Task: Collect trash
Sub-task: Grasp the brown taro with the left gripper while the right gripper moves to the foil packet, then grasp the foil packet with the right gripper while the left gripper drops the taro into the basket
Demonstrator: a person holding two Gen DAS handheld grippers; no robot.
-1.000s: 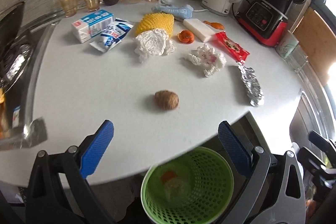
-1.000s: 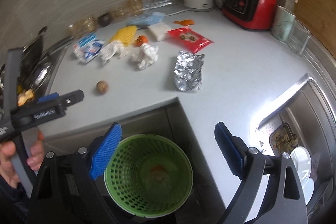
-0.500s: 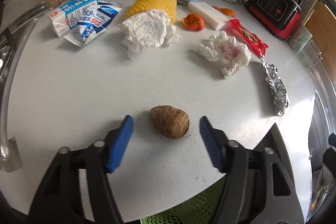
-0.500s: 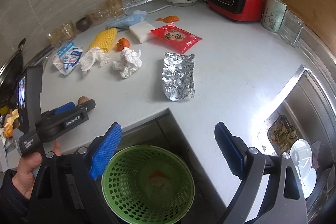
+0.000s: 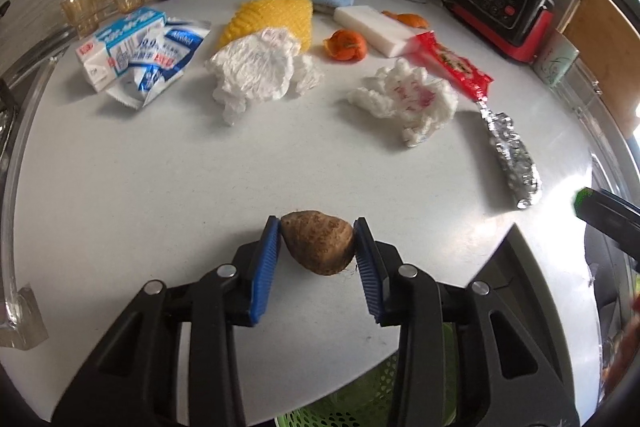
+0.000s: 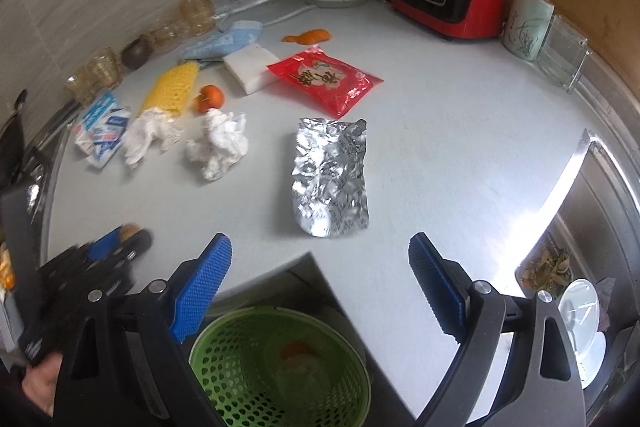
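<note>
The left claw [image 5: 317,247] is closing on a brown, rough-skinned lump [image 5: 318,247] (a root or a nut, hard to say which) that sits on the white table [image 5: 120,187] near its front edge; both blue pads [image 5: 266,267] already touch its sides. Seen from the left wrist, the other trash lies further back: a crumpled white tissue [image 5: 256,71] at about 11 o'clock from the lump, a second tissue with pink marks [image 5: 408,99] at 1 o'clock, a strip of crumpled foil [image 5: 512,159] at 2 o'clock, and behind them a blue-and-white carton [image 5: 120,47], a yellow foam net [image 5: 268,23], an orange peel [image 5: 346,45] and a red snack wrapper [image 5: 456,67]. The right claw [image 6: 320,283] stands wide with nothing between its pads, hanging over the table's front corner. Directly below it, at 6 o'clock in its view, is the green basket [image 6: 224,367], with some orange scraps at the bottom. The foil bag [image 6: 330,179] lies just past the right claw at 12 o'clock, apart from it. At 9 o'clock in that view the left claw [image 6: 120,239] shows, blurred, with the brown lump between its tips.
</note>
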